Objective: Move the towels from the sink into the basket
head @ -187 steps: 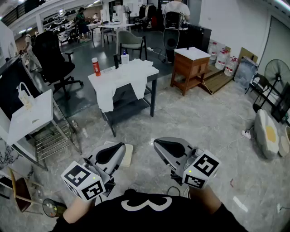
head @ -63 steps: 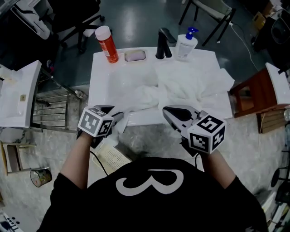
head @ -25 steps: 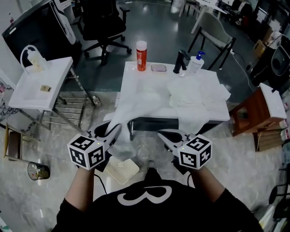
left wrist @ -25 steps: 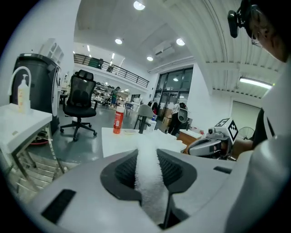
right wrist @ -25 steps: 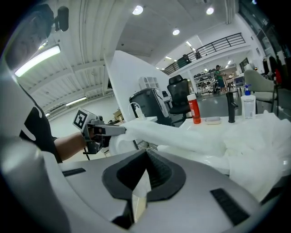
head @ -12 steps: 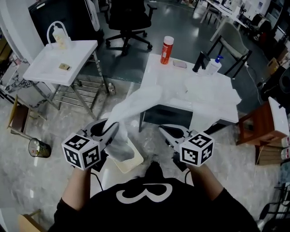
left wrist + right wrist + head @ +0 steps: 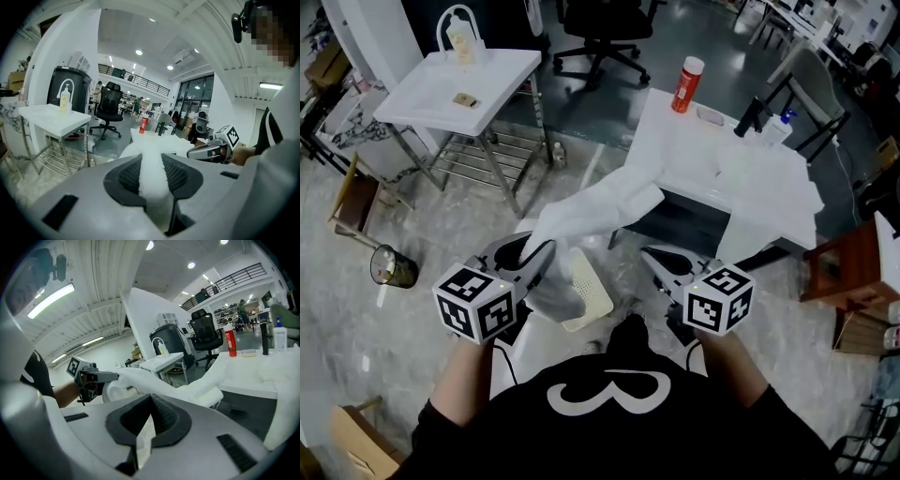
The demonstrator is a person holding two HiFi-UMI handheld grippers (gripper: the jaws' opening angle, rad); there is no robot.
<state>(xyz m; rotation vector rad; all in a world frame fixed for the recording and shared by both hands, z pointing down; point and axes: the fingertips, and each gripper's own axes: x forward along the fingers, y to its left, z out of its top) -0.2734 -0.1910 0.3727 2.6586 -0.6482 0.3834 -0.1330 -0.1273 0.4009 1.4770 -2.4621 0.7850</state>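
**Towel stretched from the counter to the left claw, with the basket just beside that claw**

The towel runs as one long band from the sink counter at the upper right down to the lower left centre. There the left claw pinches its end, pads pressed on the cloth. The basket stands on the floor just right of that claw, with the towel's tail hanging against it. The right claw, closed on nothing, sits beyond the basket, so the left is likely nearer for the drop.
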